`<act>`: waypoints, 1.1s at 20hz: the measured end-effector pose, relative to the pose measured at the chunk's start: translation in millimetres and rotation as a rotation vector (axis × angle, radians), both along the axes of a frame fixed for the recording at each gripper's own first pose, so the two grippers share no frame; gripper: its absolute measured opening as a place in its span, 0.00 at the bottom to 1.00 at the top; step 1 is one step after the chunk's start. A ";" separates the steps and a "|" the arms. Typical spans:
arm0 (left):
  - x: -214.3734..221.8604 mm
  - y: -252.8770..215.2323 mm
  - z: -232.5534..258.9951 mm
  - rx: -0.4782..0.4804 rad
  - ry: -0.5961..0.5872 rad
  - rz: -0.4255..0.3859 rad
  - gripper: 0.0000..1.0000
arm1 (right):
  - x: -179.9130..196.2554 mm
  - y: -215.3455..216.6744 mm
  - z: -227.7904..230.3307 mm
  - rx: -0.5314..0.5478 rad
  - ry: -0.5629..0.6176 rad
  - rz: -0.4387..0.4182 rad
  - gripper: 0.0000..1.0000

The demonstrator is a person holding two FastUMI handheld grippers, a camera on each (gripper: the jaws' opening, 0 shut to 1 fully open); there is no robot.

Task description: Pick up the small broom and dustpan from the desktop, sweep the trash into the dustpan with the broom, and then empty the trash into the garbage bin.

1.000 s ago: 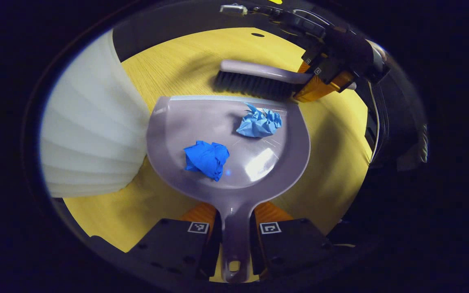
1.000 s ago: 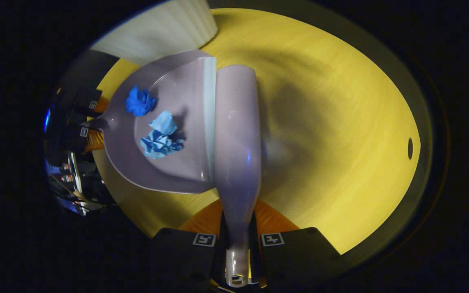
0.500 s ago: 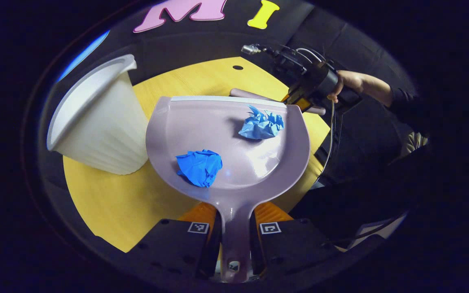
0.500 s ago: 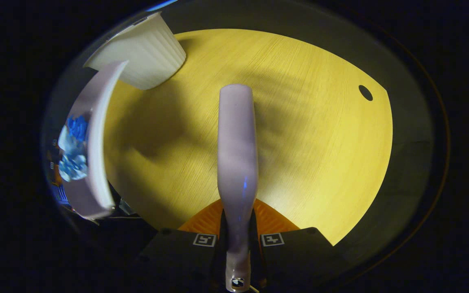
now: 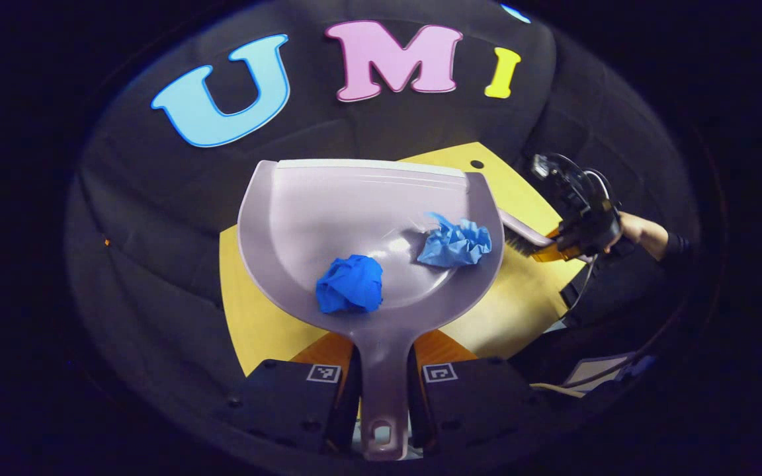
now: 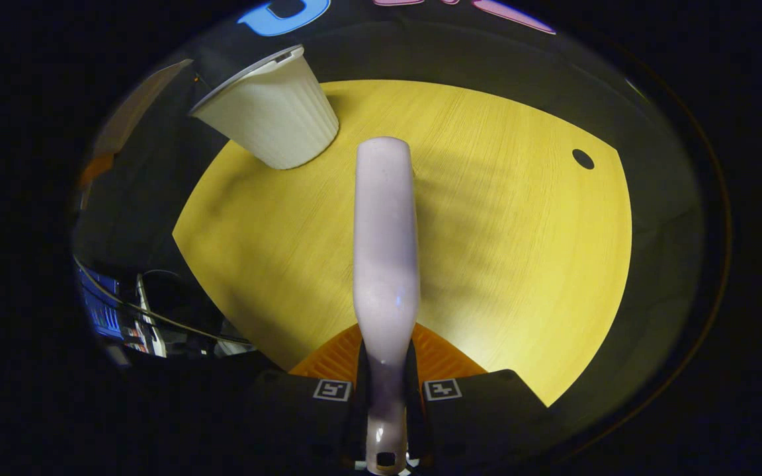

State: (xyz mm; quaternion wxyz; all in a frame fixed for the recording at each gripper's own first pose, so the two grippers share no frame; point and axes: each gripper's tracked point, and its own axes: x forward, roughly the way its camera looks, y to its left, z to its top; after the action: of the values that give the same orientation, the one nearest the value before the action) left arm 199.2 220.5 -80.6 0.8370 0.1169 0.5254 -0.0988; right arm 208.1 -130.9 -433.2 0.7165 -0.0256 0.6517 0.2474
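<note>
A: What is each hand holding, and how many things are there?

B: One dustpan, one broom, two wads of blue paper and one white bin. The left gripper has its fingers closed against both sides of the dustpan's handle; the pan is raised above the yellow counter. Inside it lie a dark blue wad and a paler blue wad, apart from each other.

A: And the other?

B: The right gripper has its fingers pressed on the broom's handle, with the broom stretched out over the counter. The right gripper view includes the ribbed bin standing at the counter's far left edge. The left gripper view takes in the paper, the broom's dark bristles beside the pan, and a hand on the far gripper.
</note>
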 end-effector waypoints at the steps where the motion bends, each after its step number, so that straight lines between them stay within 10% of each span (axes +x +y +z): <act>1: 21.1 17.1 1.5 0.060 0.008 0.019 0.29 | -3.5 3.0 -3.3 0.022 0.014 -0.014 0.26; 7: 113.3 61.4 -1.5 0.394 0.135 -0.054 0.29 | 4.2 -2.2 -1.6 0.012 0.038 0.033 0.26; 13: 119.6 56.8 7.2 0.781 0.235 -0.336 0.30 | 3.6 -1.2 -0.5 0.029 0.053 -0.006 0.26; 22: 120.6 54.1 6.8 0.830 0.188 -0.360 0.29 | 2.3 -1.7 -6.0 0.025 0.048 -0.031 0.26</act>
State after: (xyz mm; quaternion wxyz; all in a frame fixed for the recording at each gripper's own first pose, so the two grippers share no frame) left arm 319.9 274.6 -73.8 0.6374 0.5221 0.5656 -0.0339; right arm 210.4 -132.6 -439.3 0.7046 -0.0006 0.6661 0.2448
